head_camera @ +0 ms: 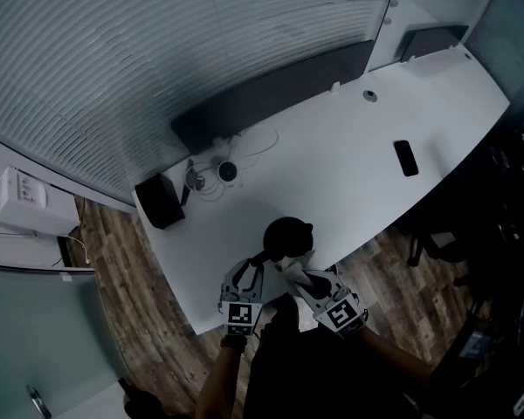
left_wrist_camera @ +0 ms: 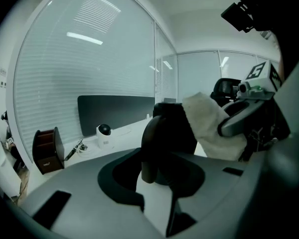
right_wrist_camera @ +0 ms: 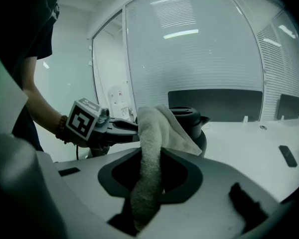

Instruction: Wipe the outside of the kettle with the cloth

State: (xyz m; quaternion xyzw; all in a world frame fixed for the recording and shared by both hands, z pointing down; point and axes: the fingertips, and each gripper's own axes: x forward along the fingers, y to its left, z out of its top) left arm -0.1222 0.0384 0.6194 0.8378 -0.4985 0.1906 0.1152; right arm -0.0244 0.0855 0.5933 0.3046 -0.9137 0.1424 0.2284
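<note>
Head view puts the left claw (head_camera: 249, 273) at the near edge of the white bench (head_camera: 349, 155), clenched on the handle (left_wrist_camera: 152, 148) of the dark kettle (head_camera: 288, 234), which stands upright just ahead of the person. Right of it, the right claw (head_camera: 301, 279) grips the pale cloth (right_wrist_camera: 152, 148), whose free fold lies against the kettle's near side by the lid; firm contact is hard to confirm. By my reading, both grasps are made and wiping is only at its start. Most of the body, the spout side and the far face look still to be covered.
</note>
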